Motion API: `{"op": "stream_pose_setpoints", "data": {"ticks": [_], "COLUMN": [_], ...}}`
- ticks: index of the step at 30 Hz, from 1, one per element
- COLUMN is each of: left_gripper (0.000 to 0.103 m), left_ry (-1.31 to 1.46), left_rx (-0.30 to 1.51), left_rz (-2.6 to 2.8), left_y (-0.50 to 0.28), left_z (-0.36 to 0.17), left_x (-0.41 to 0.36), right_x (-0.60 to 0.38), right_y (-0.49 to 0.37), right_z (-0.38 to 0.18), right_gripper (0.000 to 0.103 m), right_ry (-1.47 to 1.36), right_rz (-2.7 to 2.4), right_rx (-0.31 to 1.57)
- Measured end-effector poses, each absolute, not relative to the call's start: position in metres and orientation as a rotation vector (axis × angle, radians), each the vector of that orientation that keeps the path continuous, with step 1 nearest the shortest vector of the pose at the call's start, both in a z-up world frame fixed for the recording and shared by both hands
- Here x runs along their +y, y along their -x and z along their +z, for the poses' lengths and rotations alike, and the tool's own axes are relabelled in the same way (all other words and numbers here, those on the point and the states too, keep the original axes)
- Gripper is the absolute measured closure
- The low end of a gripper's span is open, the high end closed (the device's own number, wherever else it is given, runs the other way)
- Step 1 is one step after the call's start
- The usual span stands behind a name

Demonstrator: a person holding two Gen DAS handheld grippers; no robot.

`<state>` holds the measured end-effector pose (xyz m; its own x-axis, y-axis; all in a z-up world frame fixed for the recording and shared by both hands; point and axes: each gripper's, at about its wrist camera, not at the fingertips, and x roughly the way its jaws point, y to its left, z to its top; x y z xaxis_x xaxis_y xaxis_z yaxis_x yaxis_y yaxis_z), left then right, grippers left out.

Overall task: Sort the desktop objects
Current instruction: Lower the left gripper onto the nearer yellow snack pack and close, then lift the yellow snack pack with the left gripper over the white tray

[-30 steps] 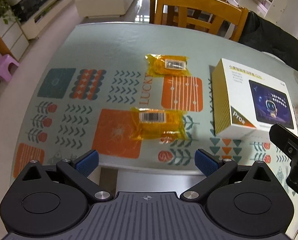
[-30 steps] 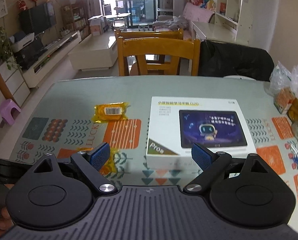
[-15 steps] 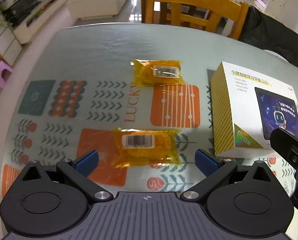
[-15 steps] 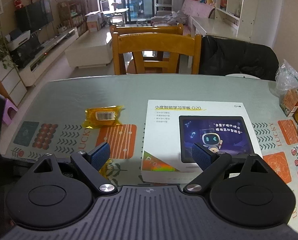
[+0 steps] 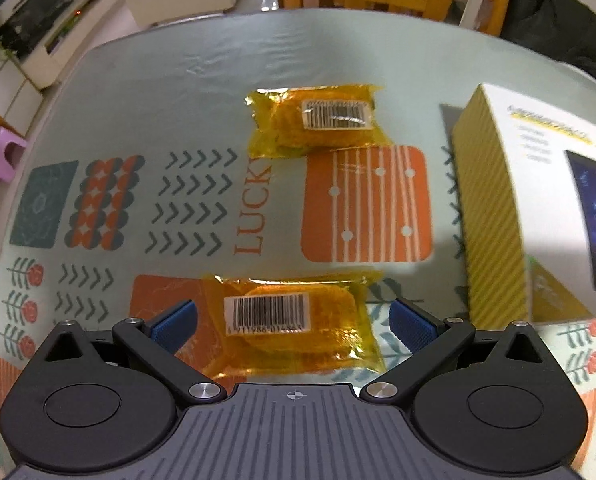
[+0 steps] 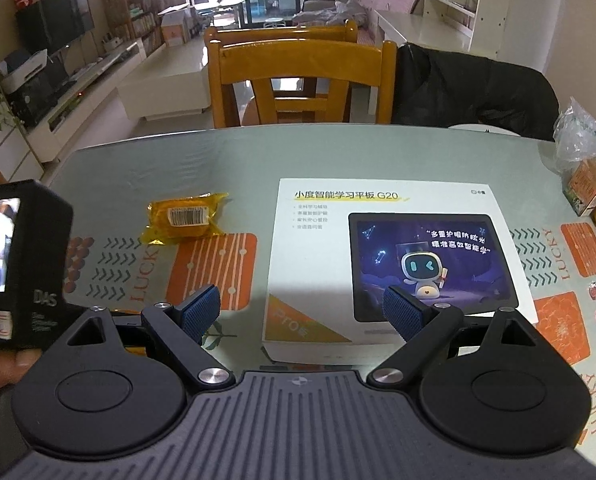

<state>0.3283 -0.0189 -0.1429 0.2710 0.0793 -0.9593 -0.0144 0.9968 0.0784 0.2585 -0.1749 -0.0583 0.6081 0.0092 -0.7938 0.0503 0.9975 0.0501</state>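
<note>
- Orange-wrapped near packet (image 5: 298, 320) lies close to the table's (image 5: 137, 92) front edge, framed between the left gripper's (image 5: 293, 322) wide-apart blue pads (image 5: 173, 324), neither touching it.
- A far packet (image 5: 318, 120) sits toward mid-table, well apart from the first.
- The white tablet box (image 6: 398, 256) lies flat on the table's right half; the right gripper (image 6: 302, 312) hangs spread open above its near edge, holding nothing.

Both wrist views forward, low — shared tablet box (image 5: 538, 200).
</note>
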Motion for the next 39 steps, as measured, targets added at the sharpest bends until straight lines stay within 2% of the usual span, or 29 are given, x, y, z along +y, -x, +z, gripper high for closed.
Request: {"op": "stream_pose_setpoints", "data": {"ticks": [17,26,27,31,34,39], "left_gripper": [0.0,0.0,0.002,0.028,0.032,0.033], "left_ry": [-0.141,-0.106,-0.104,-0.113,-0.107,-0.101], "left_rx": [1.361,1.357,1.352,1.327,1.313,1.271], "left_rz": [0.043,0.026,0.023,0.007,0.005,0.023], "left_y": [-0.334,-0.338,-0.337,-0.333,-0.33,-0.318], "left_z": [-0.18,-0.18,-0.18,-0.169,-0.16,-0.139], "left_x": [-0.022,-0.017,-0.016,-0.018,-0.017,-0.016], "right_x": [-0.176,-0.177,-0.177,-0.178,-0.177,-0.175], "right_y": [-0.266,-0.268,-0.268,-0.267,-0.266,-0.261], "right_z": [-0.075,-0.078,-0.078,-0.078,-0.077,-0.071], "right_gripper": [0.0,0.0,0.0,0.0,0.0,0.0], "right_ry": [-0.085,-0.093,-0.093,-0.096,-0.101,-0.101], "right_rz": [-0.018,-0.02,-0.019,-0.02,-0.018,-0.006], "right_rx": [0.957,0.963,0.963,0.963,0.962,0.947]}}
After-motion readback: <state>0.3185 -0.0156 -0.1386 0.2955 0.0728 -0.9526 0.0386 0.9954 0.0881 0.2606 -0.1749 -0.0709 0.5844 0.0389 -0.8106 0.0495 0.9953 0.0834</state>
